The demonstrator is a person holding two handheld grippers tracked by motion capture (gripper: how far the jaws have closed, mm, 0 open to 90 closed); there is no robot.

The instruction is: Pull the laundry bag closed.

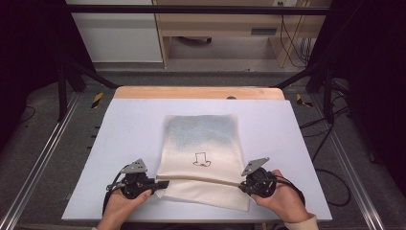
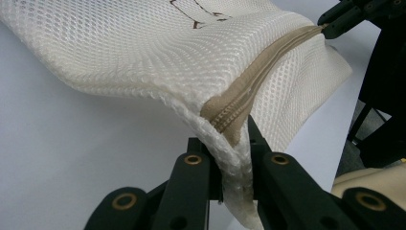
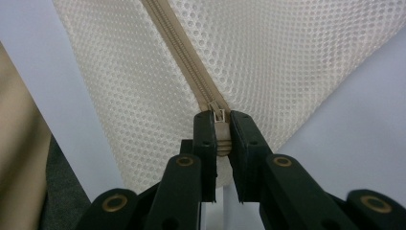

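A cream mesh bag (image 1: 201,139) with a small drawn mark lies flat on the pale table, its tan zipper (image 1: 201,178) running across near the front edge. My left gripper (image 1: 163,183) is shut on the bag's left corner, where the zipper (image 2: 258,72) ends. In the left gripper view the mesh (image 2: 143,48) is pinched between my jaws (image 2: 230,143) and lifted slightly. My right gripper (image 1: 243,184) is at the zipper's right end. In the right gripper view its jaws (image 3: 219,129) are shut on the zipper pull (image 3: 219,117).
The table (image 1: 124,134) has a wooden strip (image 1: 191,92) along its far edge. Metal rails (image 1: 43,153) flank both sides, and black cables (image 1: 330,143) lie on the floor at right. A person's hands (image 1: 282,201) come in from the near edge.
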